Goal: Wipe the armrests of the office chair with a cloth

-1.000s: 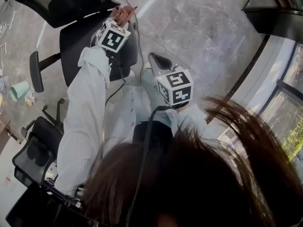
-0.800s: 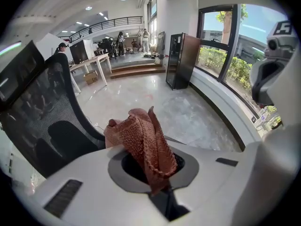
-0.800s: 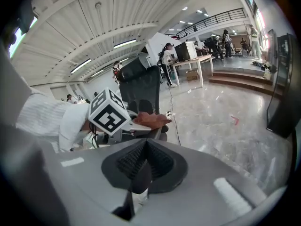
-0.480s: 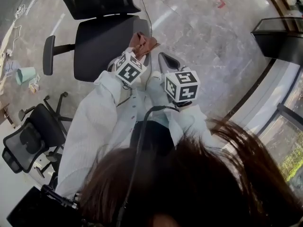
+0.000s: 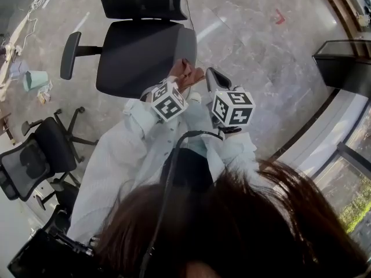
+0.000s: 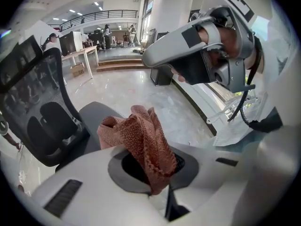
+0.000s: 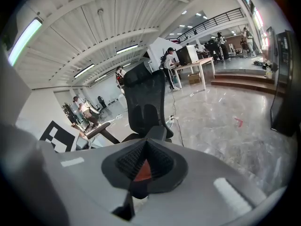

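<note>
A black office chair (image 5: 139, 54) stands ahead of me, its left armrest (image 5: 69, 54) sticking out at the side. The mesh back of the office chair (image 6: 37, 112) fills the left of the left gripper view. My left gripper (image 5: 181, 81) is shut on a rust-red cloth (image 6: 141, 140), which bunches up above the jaws. In the head view the cloth (image 5: 185, 73) hangs by the seat's near right corner. My right gripper (image 5: 213, 79) is just right of it, jaws closed and holding nothing. The right gripper (image 6: 188, 51) also shows in the left gripper view.
A second, smaller black chair (image 5: 35, 155) stands at the lower left. A teal bin (image 5: 33, 79) sits by the left edge, and a dark cabinet (image 5: 348, 62) is at the right. A cable (image 5: 188, 4) runs across the marble floor behind the chair.
My left gripper has drawn back towards me with the cloth, along the chair's right side to its near corner. The right gripper stays close beside it, and my view has swung to centre the chair.
</note>
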`<move>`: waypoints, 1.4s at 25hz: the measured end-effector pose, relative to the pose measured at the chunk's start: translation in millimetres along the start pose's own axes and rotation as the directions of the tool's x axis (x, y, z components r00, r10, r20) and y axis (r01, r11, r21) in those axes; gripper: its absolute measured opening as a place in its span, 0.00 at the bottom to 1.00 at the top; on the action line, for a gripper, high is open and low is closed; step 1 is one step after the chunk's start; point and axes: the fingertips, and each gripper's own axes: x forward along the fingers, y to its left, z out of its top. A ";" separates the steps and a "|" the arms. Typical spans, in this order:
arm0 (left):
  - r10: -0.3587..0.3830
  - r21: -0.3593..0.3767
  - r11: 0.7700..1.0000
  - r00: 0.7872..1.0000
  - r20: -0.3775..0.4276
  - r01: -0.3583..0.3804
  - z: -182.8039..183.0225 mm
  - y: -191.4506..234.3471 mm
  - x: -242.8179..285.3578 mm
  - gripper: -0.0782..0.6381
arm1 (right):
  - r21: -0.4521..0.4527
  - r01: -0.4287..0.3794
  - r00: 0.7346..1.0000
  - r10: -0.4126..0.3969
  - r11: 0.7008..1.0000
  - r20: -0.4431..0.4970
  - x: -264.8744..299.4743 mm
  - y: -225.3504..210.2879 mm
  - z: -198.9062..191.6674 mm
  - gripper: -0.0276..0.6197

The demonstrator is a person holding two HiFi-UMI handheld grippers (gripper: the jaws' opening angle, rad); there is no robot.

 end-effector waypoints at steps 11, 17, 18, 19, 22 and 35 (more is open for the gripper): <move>0.080 -0.089 0.993 0.996 0.035 -0.076 52.8 125.1 34.9 0.16 | 0.033 0.044 0.996 -0.042 0.998 -0.073 5.7 -17.4 -28.1 0.04; 0.119 -0.138 0.983 0.993 -0.022 -0.121 80.5 186.6 61.7 0.16 | 0.004 0.028 0.994 -0.027 1.000 -0.110 12.6 -20.5 -32.1 0.04; 0.118 -0.142 0.982 0.993 -0.032 -0.121 81.4 188.2 64.5 0.16 | 0.002 0.025 0.994 -0.025 1.000 -0.108 12.0 -20.0 -31.6 0.04; 0.119 -0.142 0.982 0.992 -0.038 -0.123 81.8 187.0 65.4 0.16 | 0.004 0.025 0.994 -0.024 1.000 -0.104 10.9 -19.7 -31.3 0.04; 0.121 -0.125 0.984 0.992 -0.036 -0.125 79.2 169.6 59.5 0.16 | 0.020 0.024 0.996 -0.022 1.000 -0.089 6.7 -18.2 -30.7 0.04; -0.031 -0.115 0.993 1.000 -0.004 0.030 17.6 31.2 14.6 0.16 | 0.005 0.026 1.000 -0.026 1.000 -0.004 -19.0 -11.1 -21.9 0.04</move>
